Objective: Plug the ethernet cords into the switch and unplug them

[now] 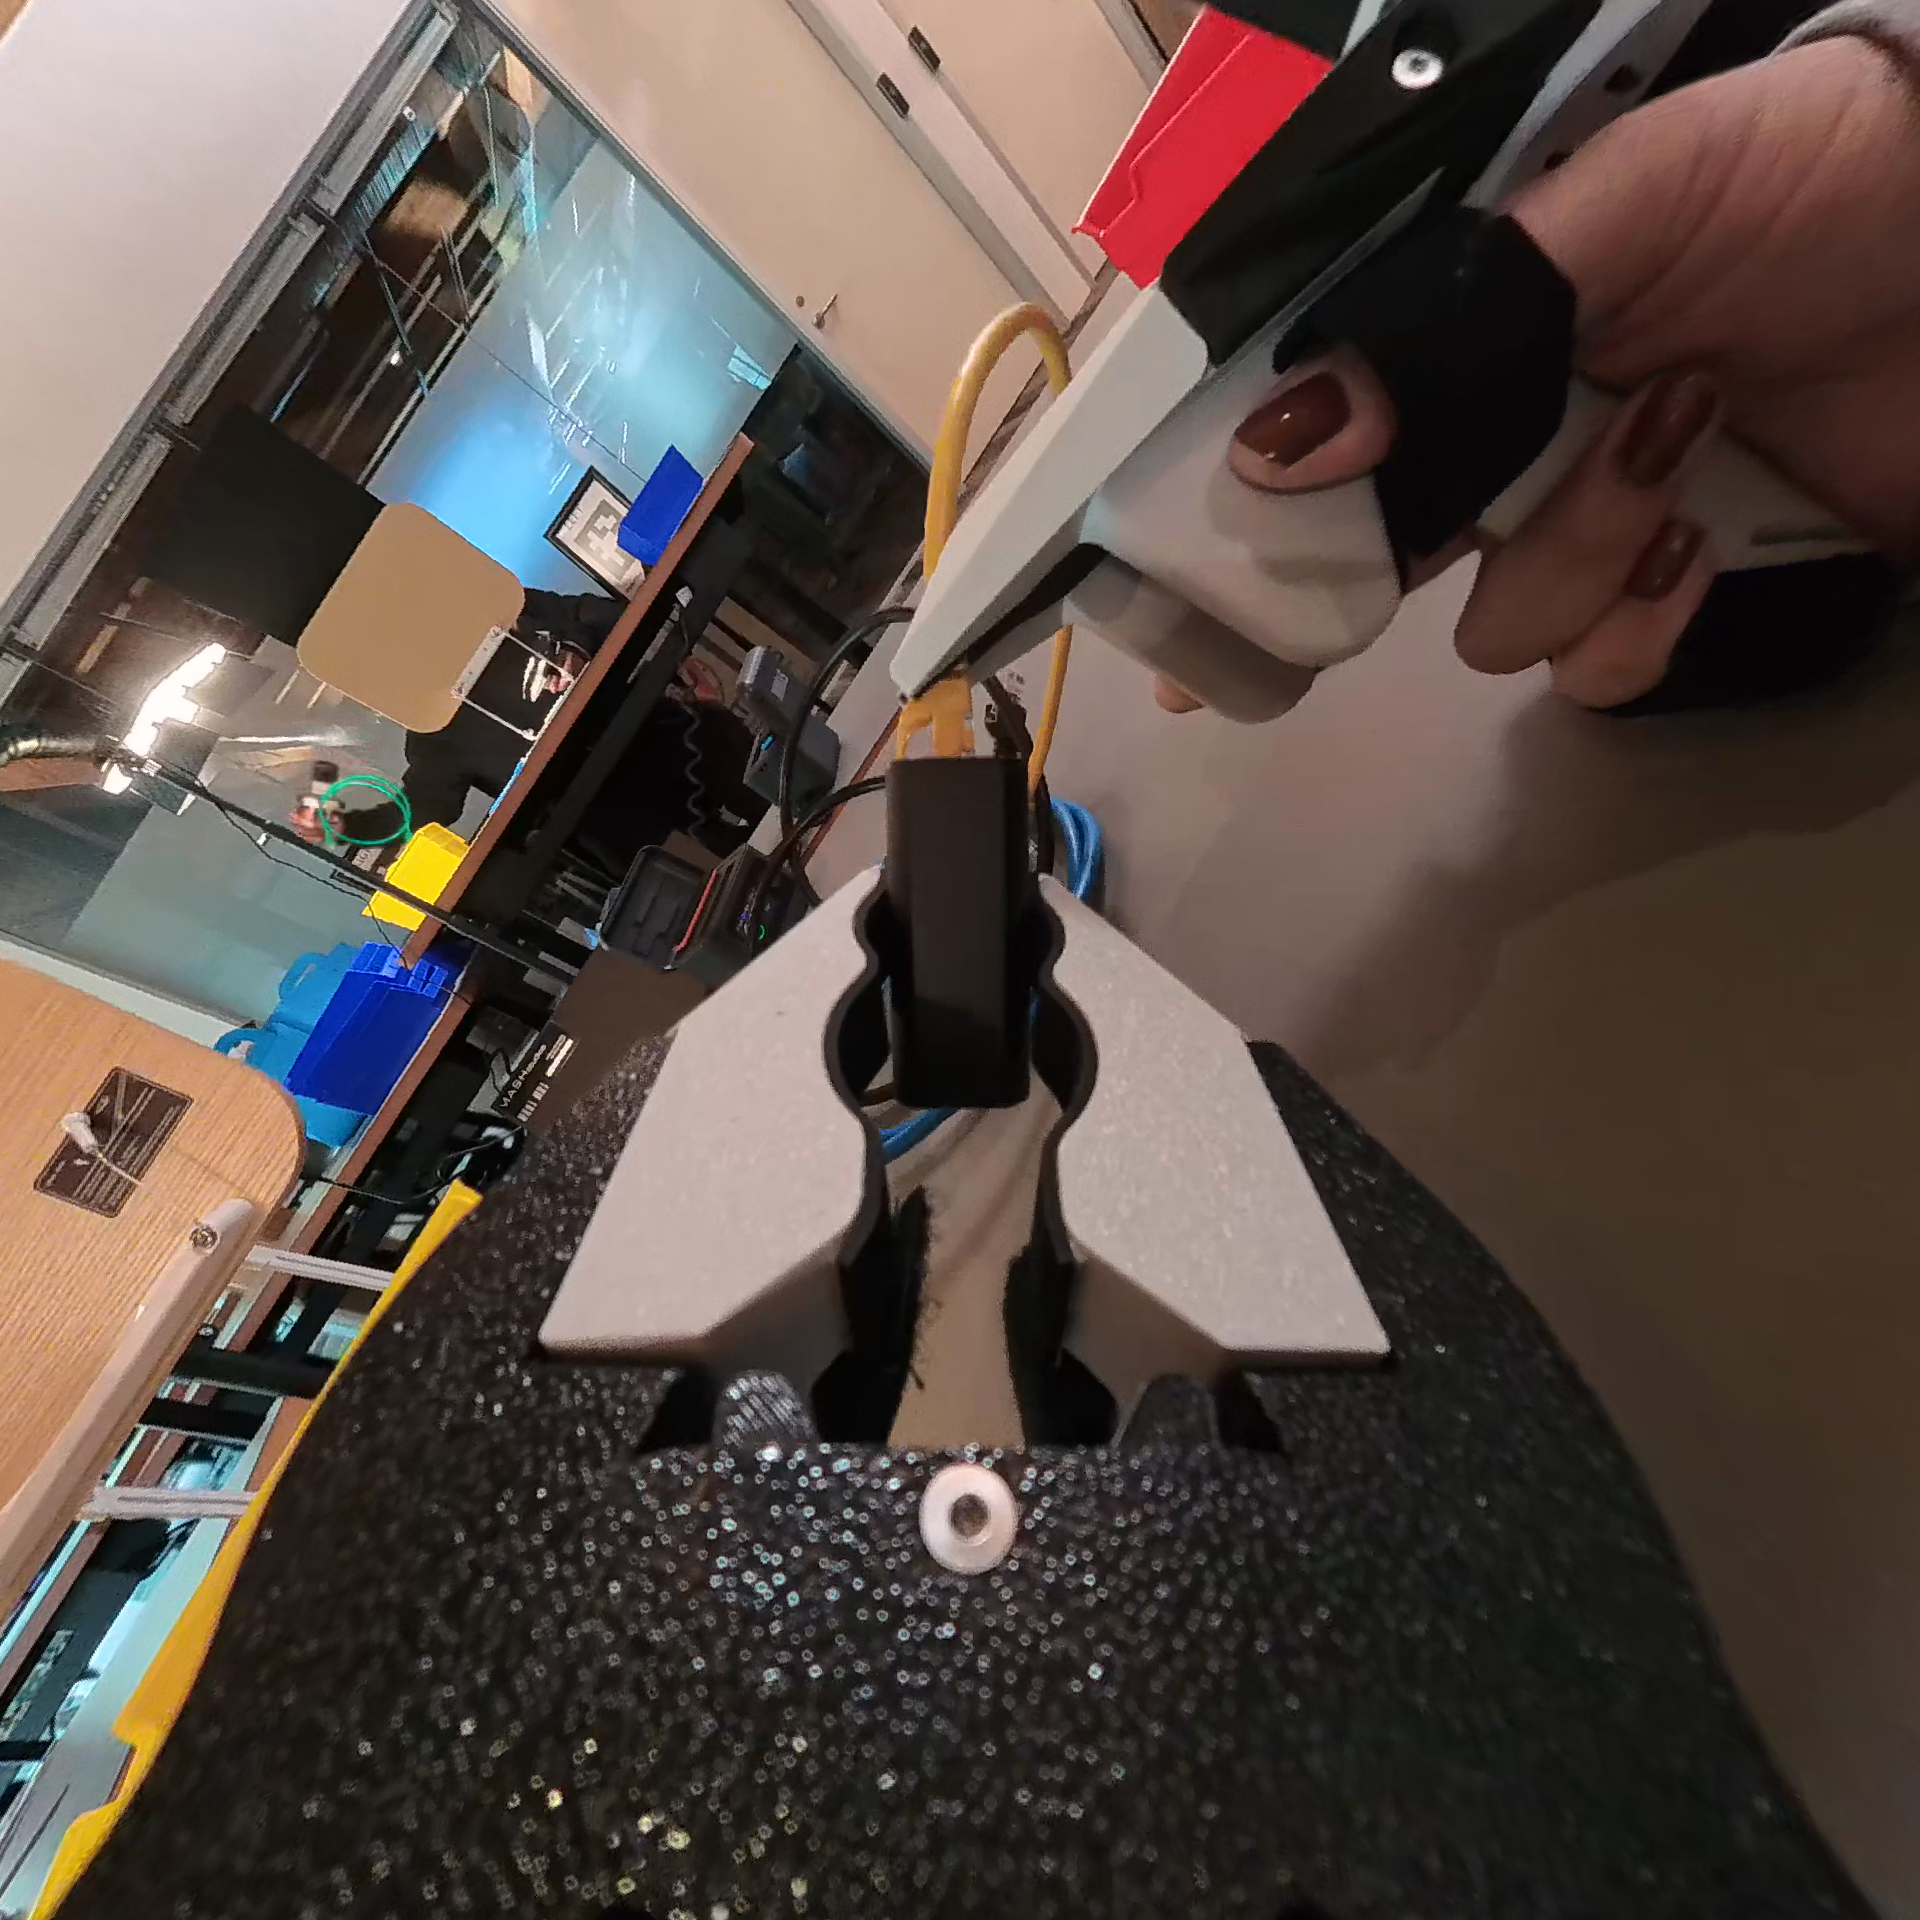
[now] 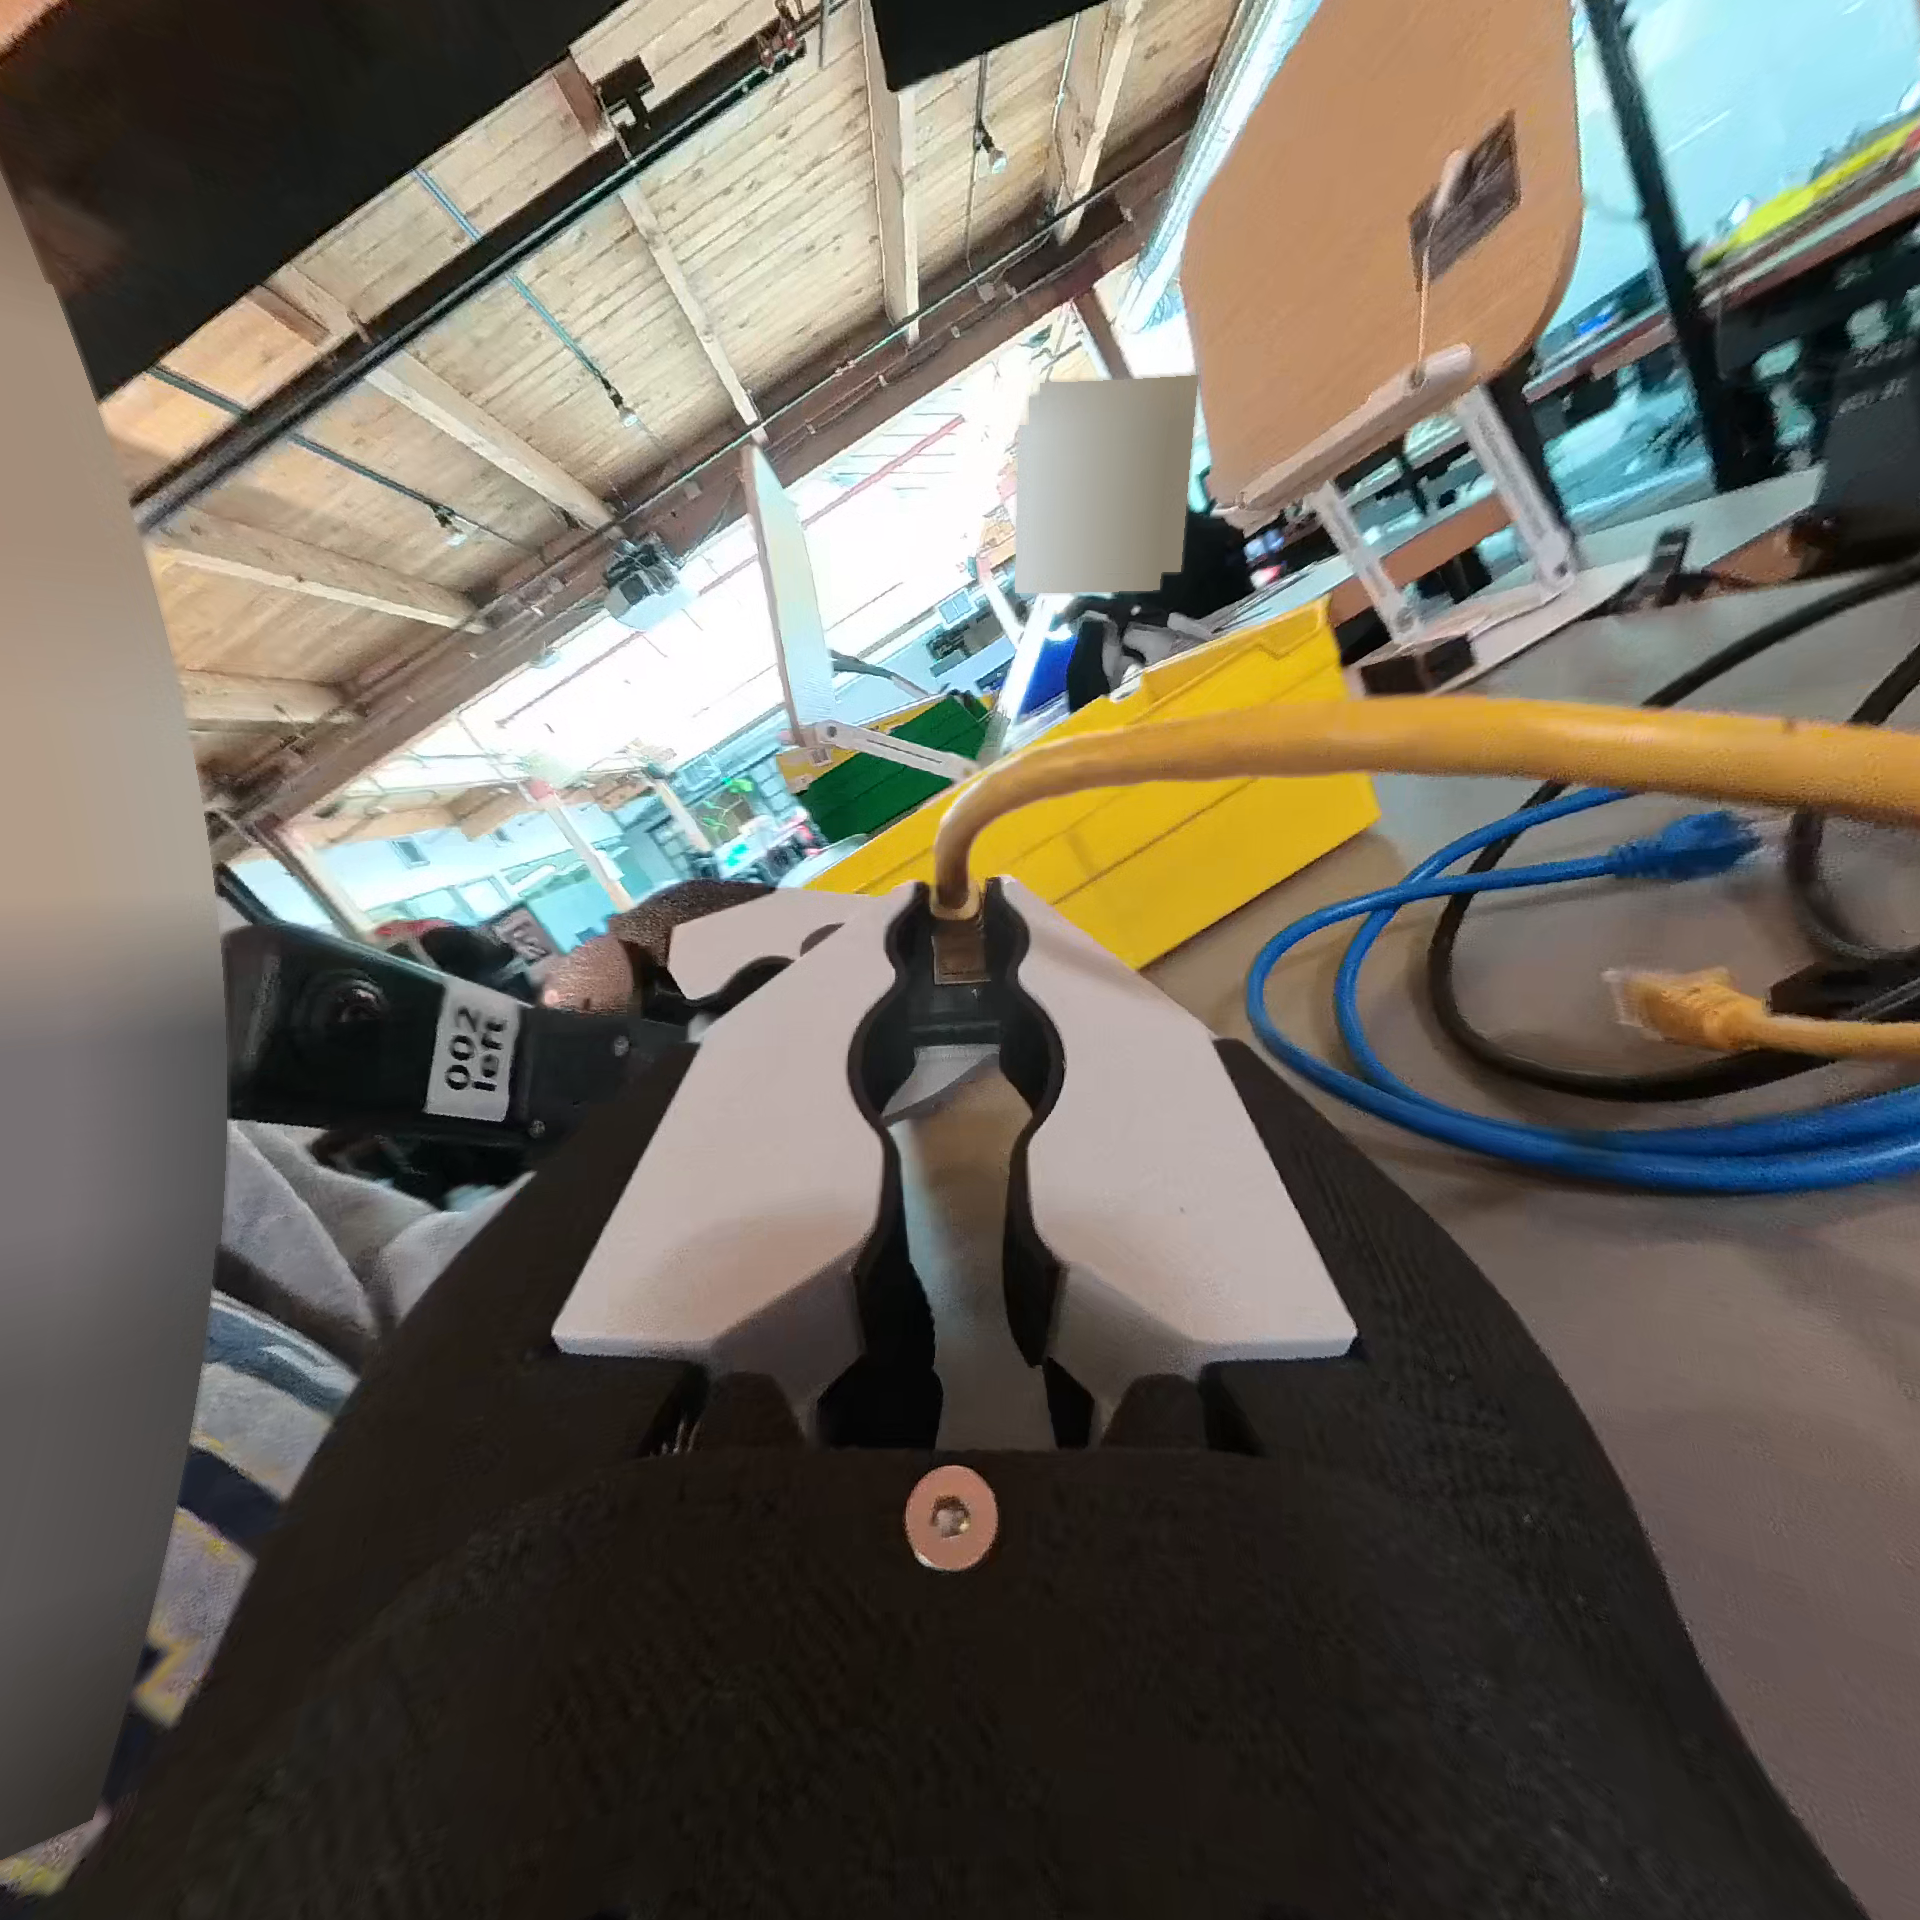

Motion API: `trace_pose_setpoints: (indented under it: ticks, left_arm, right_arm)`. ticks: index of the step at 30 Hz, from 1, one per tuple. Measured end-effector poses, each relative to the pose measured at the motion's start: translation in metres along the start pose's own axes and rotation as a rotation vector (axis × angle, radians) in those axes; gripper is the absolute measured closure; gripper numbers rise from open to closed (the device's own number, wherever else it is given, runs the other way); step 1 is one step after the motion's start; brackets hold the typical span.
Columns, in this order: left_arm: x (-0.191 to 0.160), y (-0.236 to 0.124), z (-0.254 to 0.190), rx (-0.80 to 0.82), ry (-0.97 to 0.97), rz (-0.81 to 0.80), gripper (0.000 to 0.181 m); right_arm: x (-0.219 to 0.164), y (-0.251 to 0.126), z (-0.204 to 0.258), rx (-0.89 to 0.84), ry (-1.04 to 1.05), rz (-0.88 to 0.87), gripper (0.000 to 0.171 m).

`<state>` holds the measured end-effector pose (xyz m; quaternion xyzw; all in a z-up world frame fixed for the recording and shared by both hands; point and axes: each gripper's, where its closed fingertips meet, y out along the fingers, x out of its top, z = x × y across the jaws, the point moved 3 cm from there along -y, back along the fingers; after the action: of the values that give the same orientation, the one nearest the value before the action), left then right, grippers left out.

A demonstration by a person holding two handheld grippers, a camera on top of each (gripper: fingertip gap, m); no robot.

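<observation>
In the left wrist view my left gripper [image 1: 961, 904] is shut on the small black switch [image 1: 951, 966] and holds it upright over the grey table [image 1: 1558, 1195]. My right gripper [image 1: 935, 681], held by a hand, comes in from the upper right and pinches the yellow cord's plug [image 1: 940, 732] at the switch's top end. I cannot tell how deep the plug sits. In the right wrist view my right gripper [image 2: 958, 914] is shut on that plug [image 2: 958, 940], and the yellow cord [image 2: 1455, 738] arcs off to the right. The left gripper's body [image 2: 468, 1049] shows at left.
A blue ethernet cord [image 2: 1558, 1138] lies coiled on the table [image 2: 1558, 1403] with its plug [image 2: 1688, 840] free. The yellow cord's other plug [image 2: 1683, 1013] lies by a black cable [image 2: 1496, 1044]. A yellow bin [image 2: 1195, 810] stands behind, a red bin [image 1: 1195, 156] farther off.
</observation>
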<state>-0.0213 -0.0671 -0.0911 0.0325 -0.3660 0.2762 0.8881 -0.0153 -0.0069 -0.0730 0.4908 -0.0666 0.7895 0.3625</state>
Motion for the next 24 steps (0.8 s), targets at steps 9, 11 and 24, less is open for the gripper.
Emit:
trace_pose_setpoints:
  ticks: [9,11,24]
  left_arm:
    - [-0.016,0.007,0.021,0.044,-0.294,0.049,0.160]
    - [-0.012,0.003,0.026,0.022,-0.410,-0.028,0.160]
    - [0.052,-0.014,0.039,-0.460,-1.148,-0.729,0.160]
  right_arm:
    - [0.018,-0.012,0.007,-0.303,-0.683,0.091,0.127]
    - [0.028,-0.019,0.014,-0.370,-0.866,0.054,0.130]
    - [0.005,0.001,0.037,0.149,-0.071,-0.021,0.133]
